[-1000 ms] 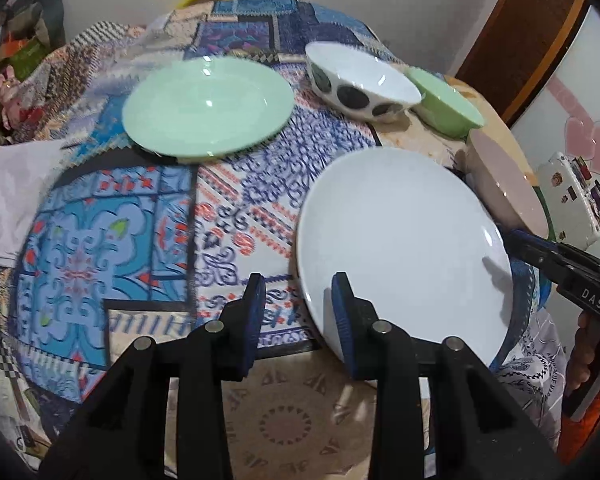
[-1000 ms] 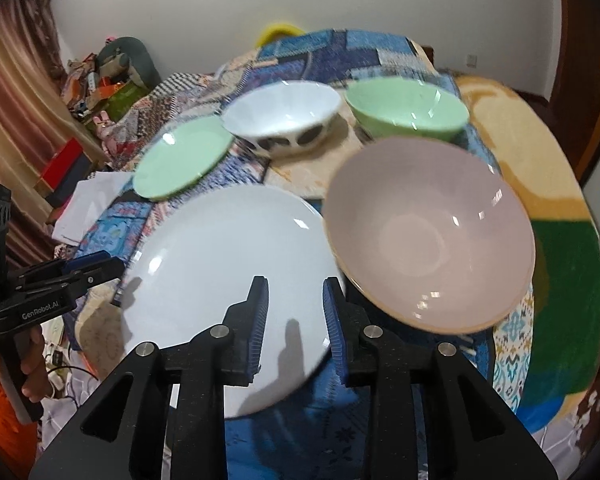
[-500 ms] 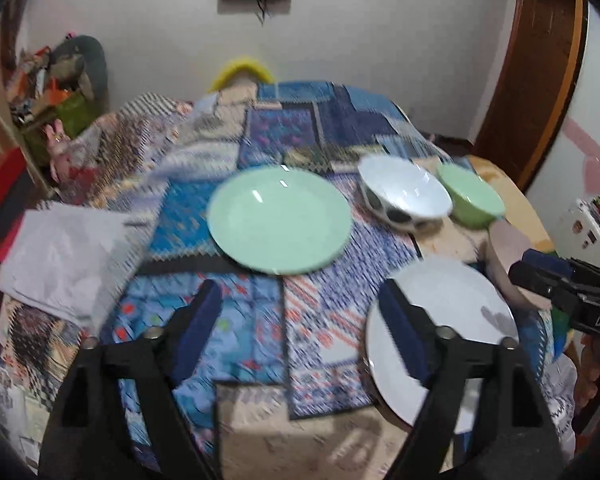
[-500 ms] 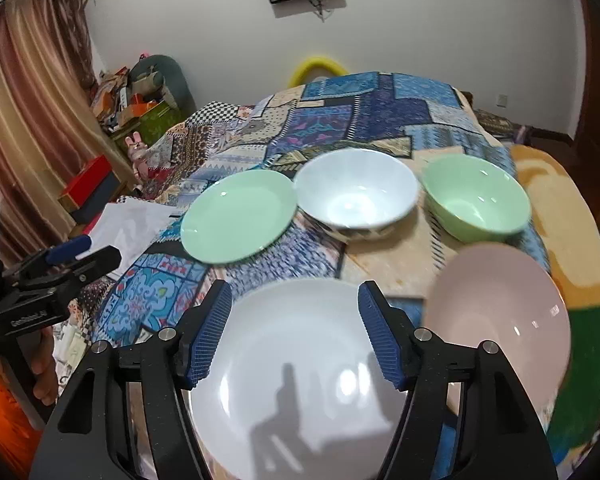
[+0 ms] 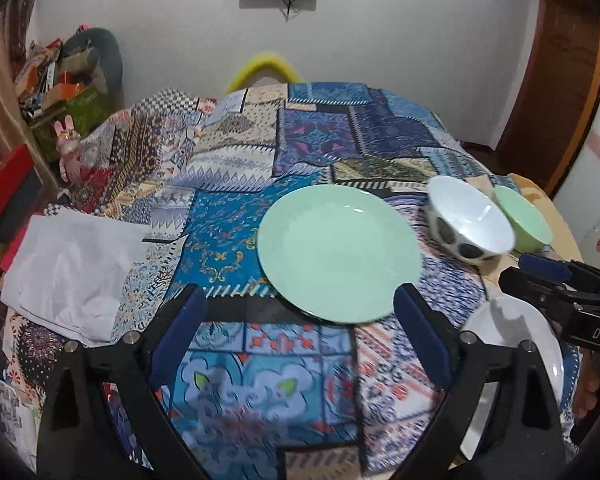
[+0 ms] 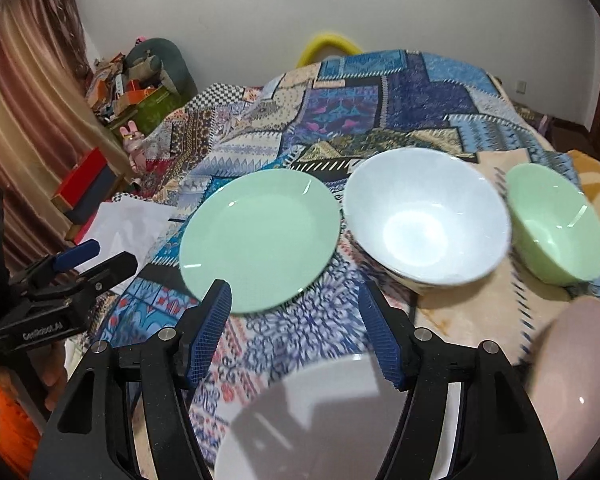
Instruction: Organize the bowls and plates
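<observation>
- Since both my grippers are empty and the green plate (image 5: 338, 252) lies flat on the patchwork cloth (image 5: 236, 224) just ahead of them, I judge the step in hand to be fetching it so it can join the white plate (image 6: 320, 412) at the near edge.
- To do that well, I would come in low at the green plate's near rim, one finger over and one under, and close only once the rim is well between the pads; a flat plate gives little to bite on.
- I would lift it level and keep clear of the spotted white bowl (image 5: 470, 226) just to its right, with the green bowl (image 6: 556, 220) farther right again.
- The pink bowl (image 6: 576, 380) sits at the near right, beside the white plate.
- My left gripper (image 5: 300, 336) has just been opening and now stands wide, with nothing between its fingers, touching nothing.
- My right gripper (image 6: 296, 332) opened partway a moment back and stands about half open, empty, above the white plate's far rim.
</observation>
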Motion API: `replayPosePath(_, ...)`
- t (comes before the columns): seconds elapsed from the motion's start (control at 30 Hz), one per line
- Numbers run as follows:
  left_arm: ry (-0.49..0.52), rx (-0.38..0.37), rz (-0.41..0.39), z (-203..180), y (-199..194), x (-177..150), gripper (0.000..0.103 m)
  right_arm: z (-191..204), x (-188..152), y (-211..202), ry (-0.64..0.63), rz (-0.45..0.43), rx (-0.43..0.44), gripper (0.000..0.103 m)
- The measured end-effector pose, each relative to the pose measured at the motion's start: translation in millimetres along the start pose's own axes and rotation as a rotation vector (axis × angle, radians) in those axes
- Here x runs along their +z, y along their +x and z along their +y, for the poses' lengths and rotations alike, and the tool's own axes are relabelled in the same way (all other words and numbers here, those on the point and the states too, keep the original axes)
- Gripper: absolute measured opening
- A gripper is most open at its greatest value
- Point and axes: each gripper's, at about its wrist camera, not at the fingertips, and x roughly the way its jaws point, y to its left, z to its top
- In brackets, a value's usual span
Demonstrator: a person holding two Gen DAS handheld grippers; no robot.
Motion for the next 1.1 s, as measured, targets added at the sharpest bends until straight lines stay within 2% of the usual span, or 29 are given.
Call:
replayPosePath(0.23, -0.039, 0.001, 0.071, 32.9, 52.9, 13.2, 0.096, 9.3, 3.9, 34.9, -0.055, 0.084, -0.049, 0.062)
replayPosePath(0.37, -0.048, -0.022, 0.121, 42.0, 83.1, 13.2, 0.095, 6.8, 5.6, 50.5, -0.059, 0.118, -0.081, 0.049)
replayPosePath(0.43, -0.052, -0.036, 0.137, 44.5, 95.4, 14.6, 0.089, 5.6, 5.8, 58.4, -0.056, 0.136, -0.086, 0.046)
replayPosePath(0.57, -0.060, -0.039, 0.165, 48.3, 115.0, 17.7, 0.069, 4.9, 4.9, 70.1, -0.067, 0.173, -0.098, 0.034)
replayPosePath(0.63, -0.063, -0.046, 0.182, 50.3, 124.2, 18.7, 0.061, 4.4, 5.0, 73.3, -0.072, 0.176, -0.105, 0.033)
replayPosePath(0.7, -0.071, -0.060, 0.200, 52.4, 133.1, 18.9, 0.047, 3.0, 6.6, 75.3, -0.070, 0.169, -0.108, 0.032)
replayPosePath(0.83, -0.052, -0.071, 0.188, 50.8, 139.5, 21.7, 0.039, 1.1, 9.3, 82.0, -0.063, 0.166, -0.112, 0.029)
replayPosePath(0.93, -0.043, -0.099, 0.192, 48.2, 142.3, 25.6, 0.030, 1.0, 10.9, 83.0, -0.066, 0.161, -0.119, 0.025)
replayPosePath(0.97, -0.042, -0.103, 0.196, 47.4, 142.5, 26.2, 0.021, 0.4, 11.4, 83.0, -0.064, 0.161, -0.113, 0.024)
replayPosePath(1.1, -0.042, -0.099, 0.205, 46.8, 140.3, 26.0, 0.021, -4.6, 10.7, 80.4, -0.041, 0.172, -0.063, 0.019)
